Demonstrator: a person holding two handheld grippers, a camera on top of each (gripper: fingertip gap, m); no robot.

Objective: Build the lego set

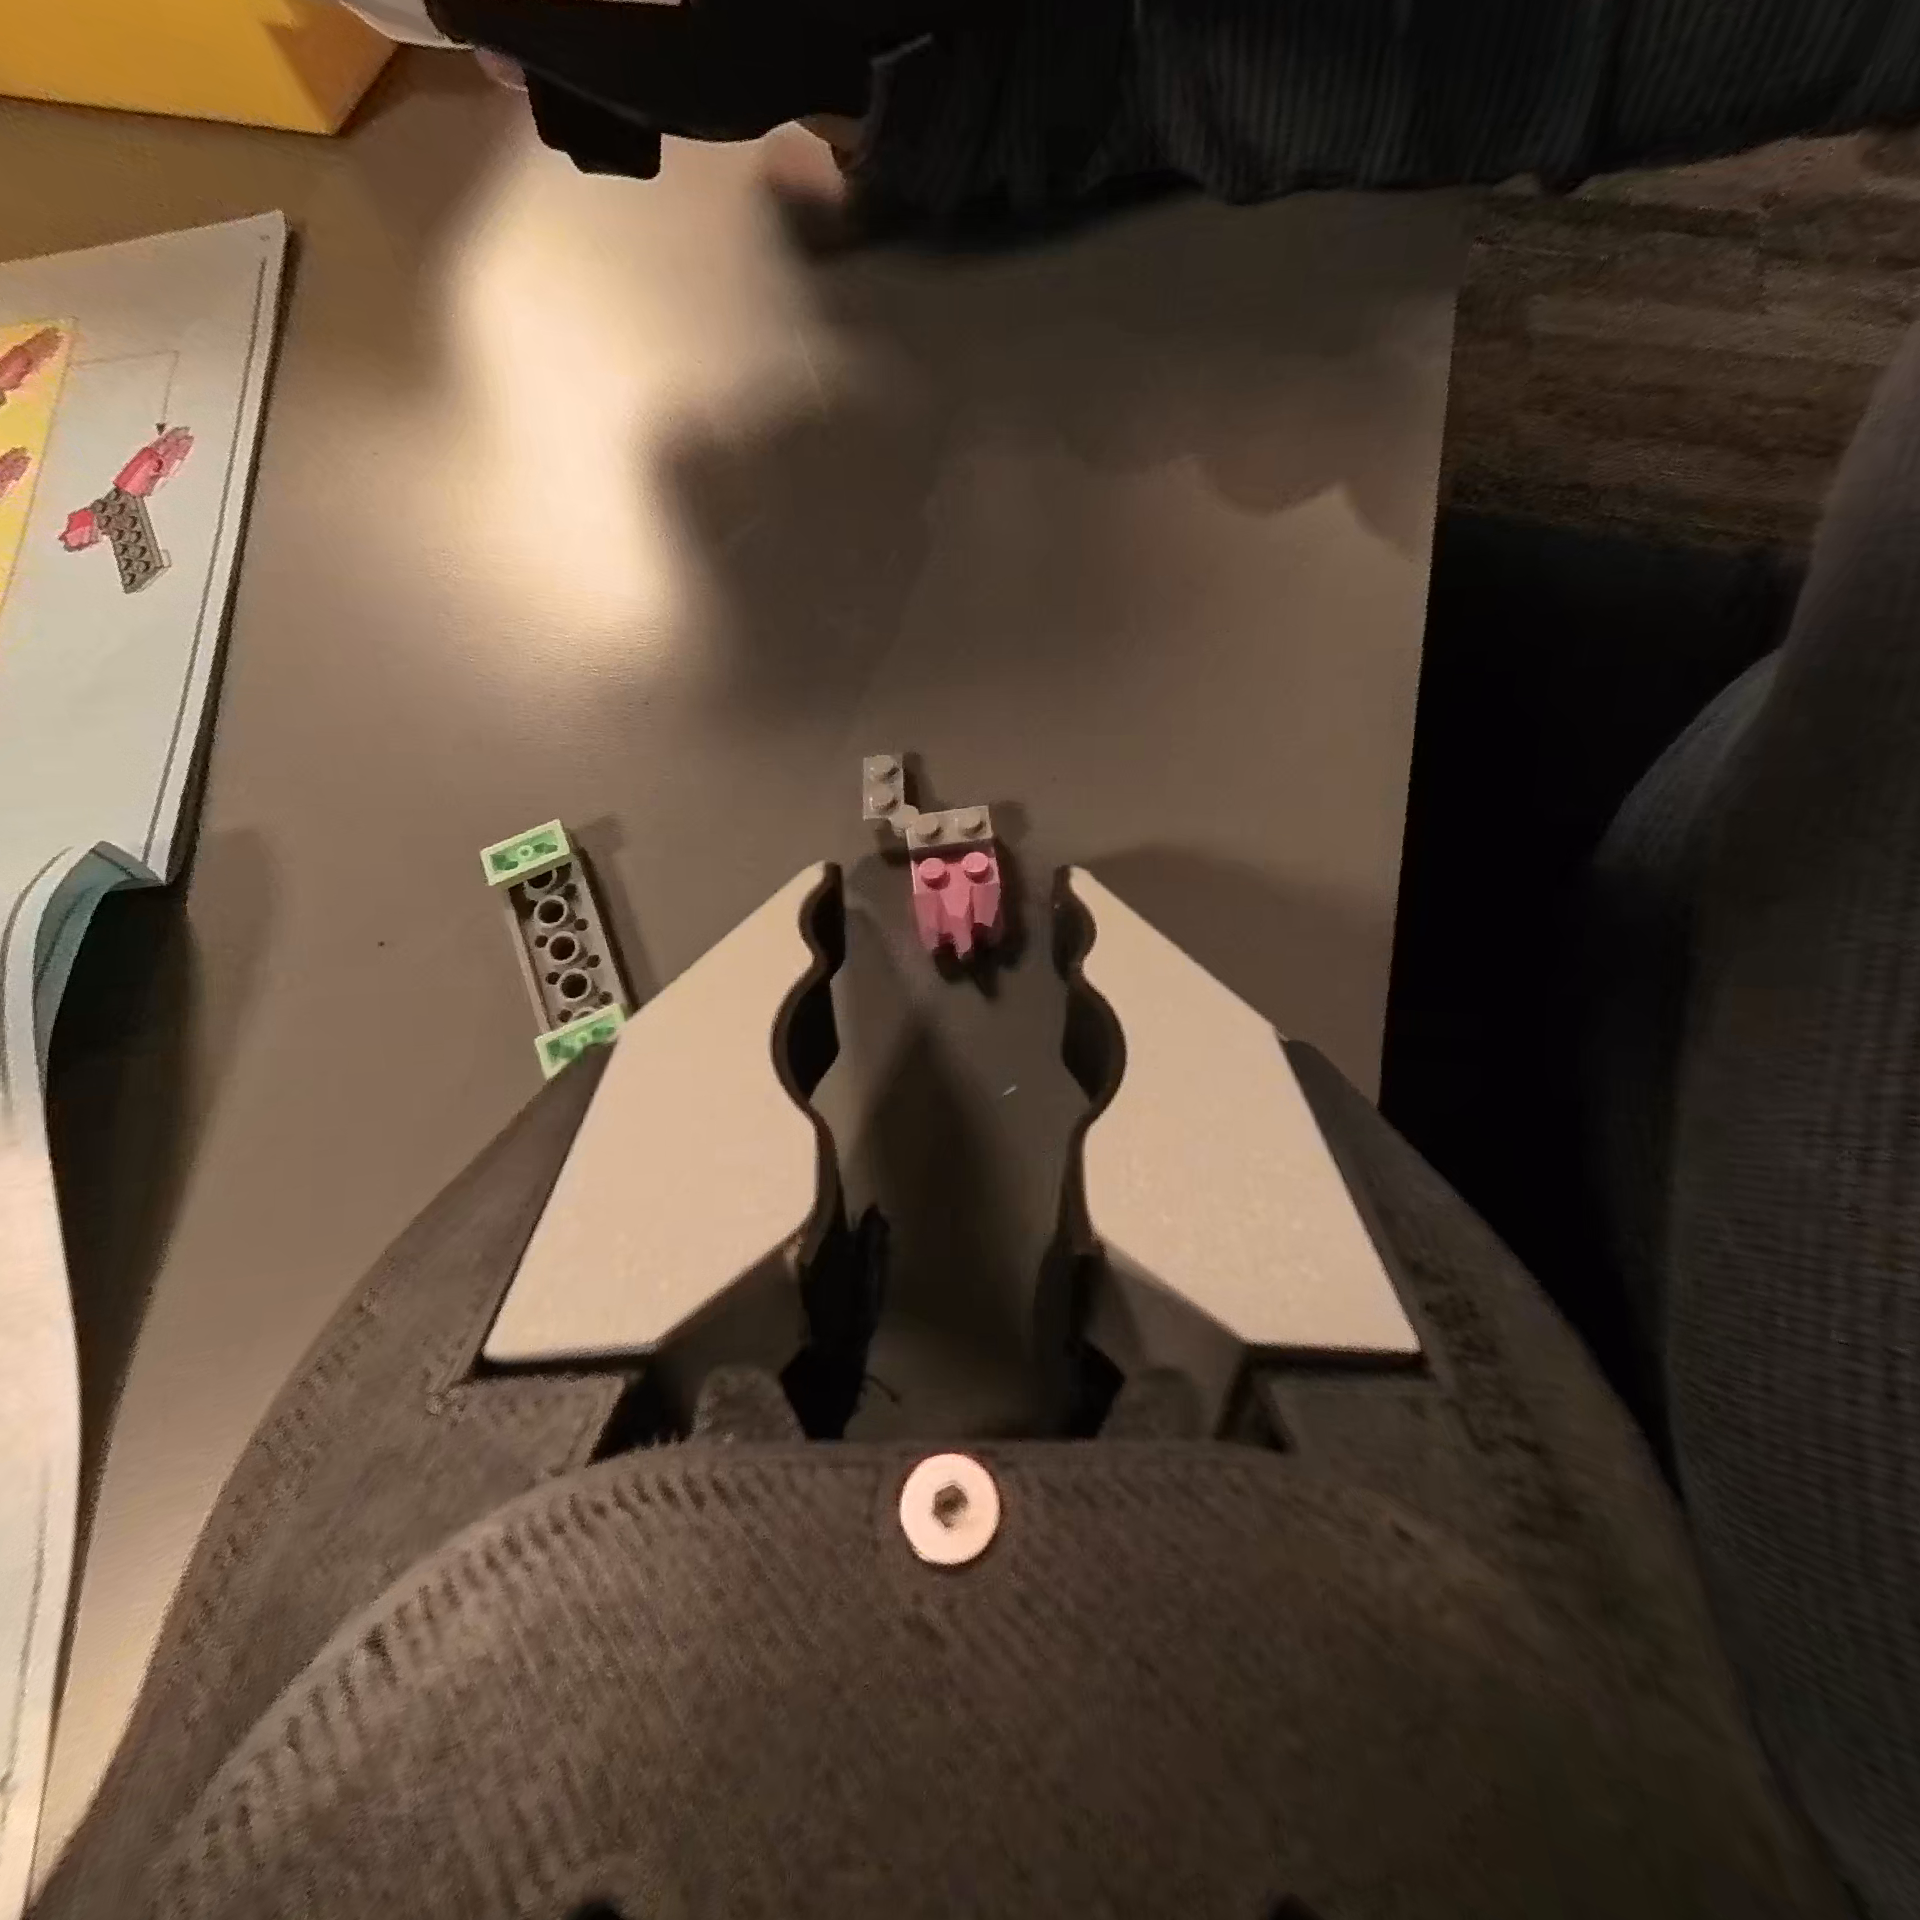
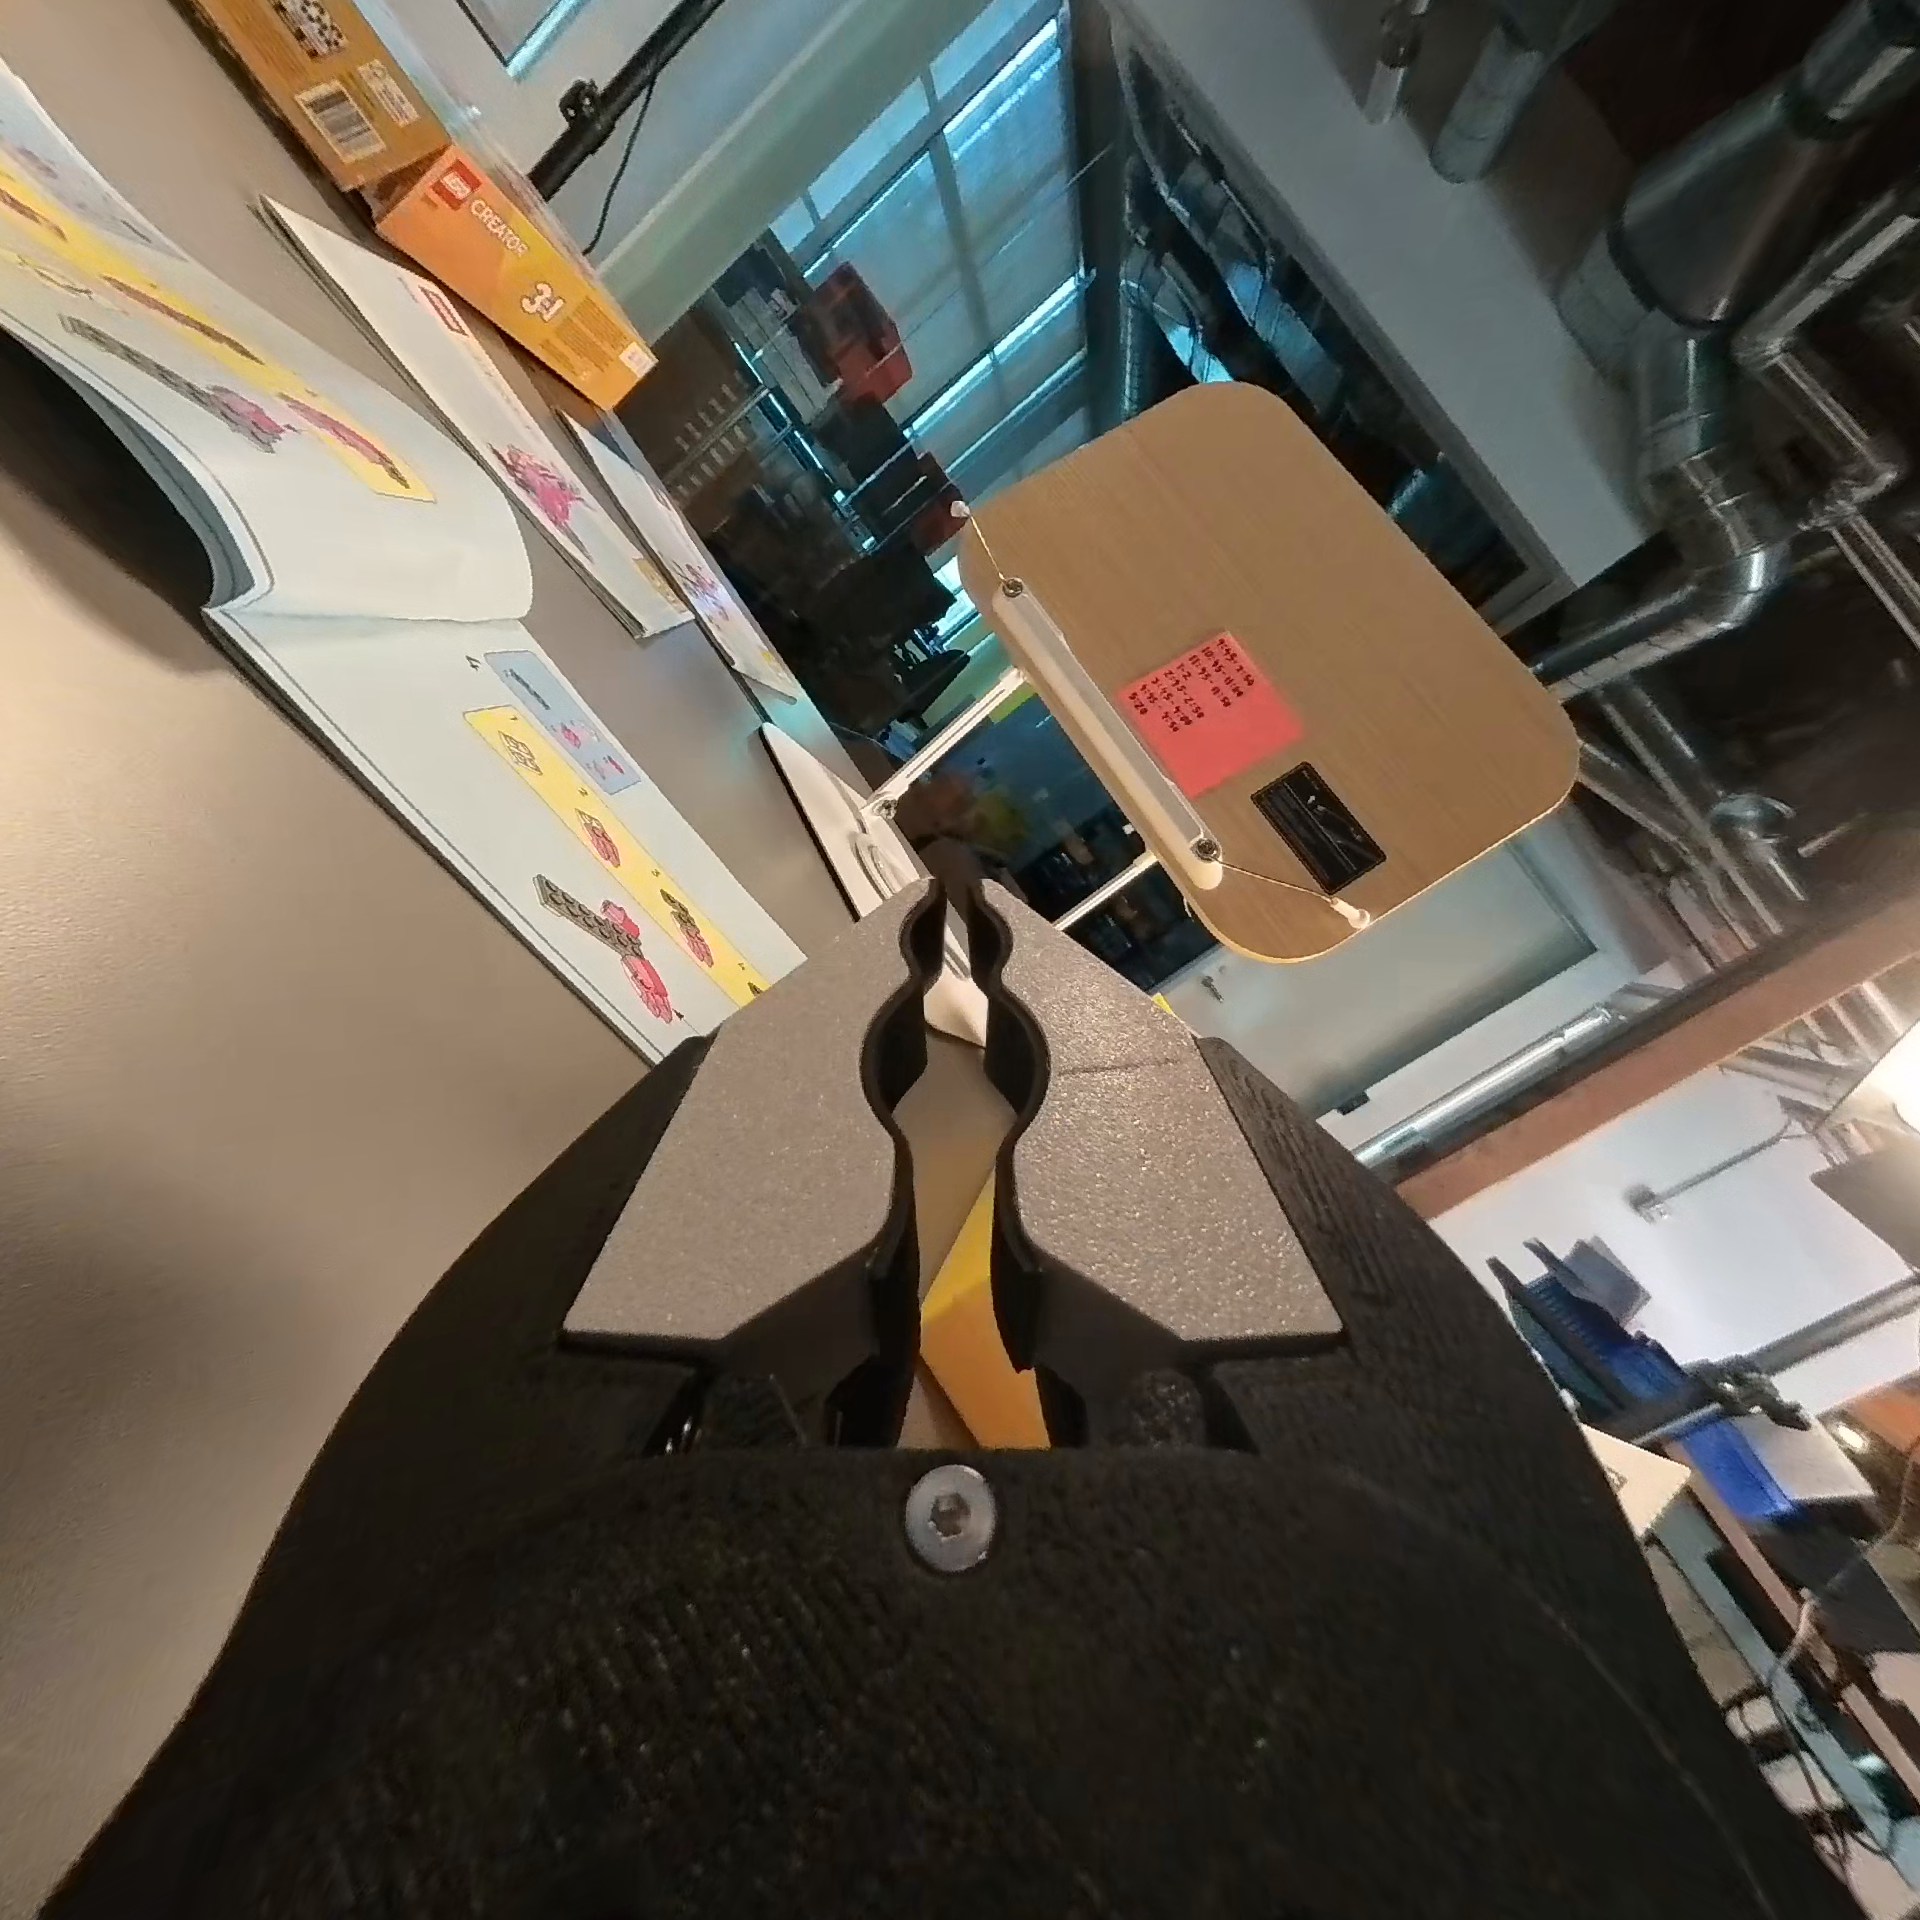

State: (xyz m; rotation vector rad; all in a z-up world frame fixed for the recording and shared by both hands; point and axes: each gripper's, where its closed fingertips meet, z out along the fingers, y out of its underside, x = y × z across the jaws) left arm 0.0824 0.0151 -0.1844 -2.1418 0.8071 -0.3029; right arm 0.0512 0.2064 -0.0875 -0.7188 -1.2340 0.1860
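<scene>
Left wrist view: a pink brick joined to grey plates lies on the table, its long axis running away from the camera, between the spread fingertips of the left gripper, touching neither. A grey plate with green ends lies to its left, lengthwise. The right gripper is closed on nothing, beside an open booklet and an orange printed box.

Grey-brown tabletop under warm glare, dark ribbed upholstery beside it. Beyond: tall windows, silver ducts, hanging wooden panel bearing a red note.
</scene>
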